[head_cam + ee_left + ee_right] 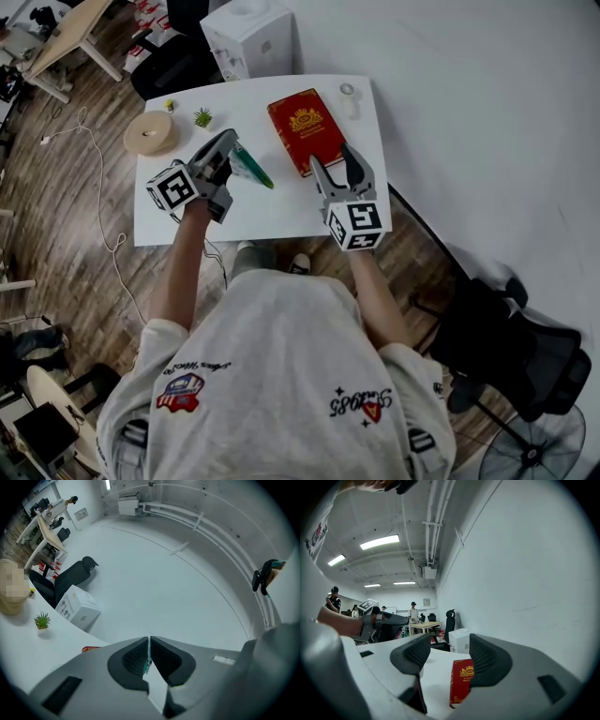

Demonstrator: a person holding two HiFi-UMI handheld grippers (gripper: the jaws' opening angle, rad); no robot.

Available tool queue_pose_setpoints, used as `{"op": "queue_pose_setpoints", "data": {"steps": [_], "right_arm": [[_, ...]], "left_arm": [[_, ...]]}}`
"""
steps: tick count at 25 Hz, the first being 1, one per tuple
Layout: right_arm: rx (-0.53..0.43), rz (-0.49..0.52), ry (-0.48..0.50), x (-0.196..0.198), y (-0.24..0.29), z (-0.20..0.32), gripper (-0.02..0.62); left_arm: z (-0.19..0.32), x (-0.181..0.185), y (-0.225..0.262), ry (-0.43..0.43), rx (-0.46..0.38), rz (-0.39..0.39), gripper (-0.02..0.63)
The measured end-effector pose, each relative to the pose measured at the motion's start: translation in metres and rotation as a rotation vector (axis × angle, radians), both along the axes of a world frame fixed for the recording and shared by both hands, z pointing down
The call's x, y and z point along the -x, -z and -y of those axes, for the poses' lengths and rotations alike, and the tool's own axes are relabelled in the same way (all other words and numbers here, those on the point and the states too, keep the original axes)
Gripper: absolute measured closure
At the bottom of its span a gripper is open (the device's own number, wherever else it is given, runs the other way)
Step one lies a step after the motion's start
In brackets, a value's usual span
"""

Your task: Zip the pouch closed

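So the pouch [253, 169] is a slim teal thing, pinched at one end by the left gripper [230, 142] over the middle of the white table [262, 220], a bit toward its left edge. Its long axis runs on a diagonal: the gripped end sits toward the far-left corner and the free end points at the near-right corner, roughly toward the right gripper [336, 164]. From above I can't really tell if it's clear of the tabletop or brushing it. In the left gripper view the left gripper [148, 640] has its jaws pressed together, with just a sliver of teal pouch [146, 666] showing between the pads. The right gripper [445, 654] has its jaws wide apart with nothing in them. You only see the red book [461, 686] standing past them in that view. Count-wise it's one pouch and two grippers. There's one red book [305, 129] by the far edge toward the right, and one round wooden disc [150, 133] at the far-left corner. One little plant [202, 117] sits between those two, and one small white cup [349, 98] is at the far-right corner. One white box [248, 37] sits just past the far edge.
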State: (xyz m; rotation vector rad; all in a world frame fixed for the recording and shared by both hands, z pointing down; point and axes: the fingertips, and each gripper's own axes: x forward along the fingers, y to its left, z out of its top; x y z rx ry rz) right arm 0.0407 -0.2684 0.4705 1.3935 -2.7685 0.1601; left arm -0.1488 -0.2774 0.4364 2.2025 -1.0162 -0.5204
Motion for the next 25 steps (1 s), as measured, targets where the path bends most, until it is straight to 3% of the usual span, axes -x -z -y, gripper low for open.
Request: {"op": "queue_pose_setpoints", "data": {"steps": [8,16,22,25], "right_arm": [[0.002,-0.035,0.165,0.048,0.001,-0.010,0.373],[-0.068,-0.160,0.312,0.101,0.004,-0.035,0.431],[-0.059,-0.171,0.385,0.126,-0.001,-0.045,0.505],[-0.069,-0.190,0.391,0.133,-0.003,-0.047,0.503]], "left_arm": [[-0.008,-0.009,0.004,-0.016,0.007,-0.037,0.591],[-0.015,-0.027,0.001,-0.044,0.029,-0.080,0.591],[-0.017,-0.037,0.003,-0.066,0.030,-0.081,0.591],[-0.018,-0.040,0.004,-0.075,0.034,-0.086,0.591]]}}
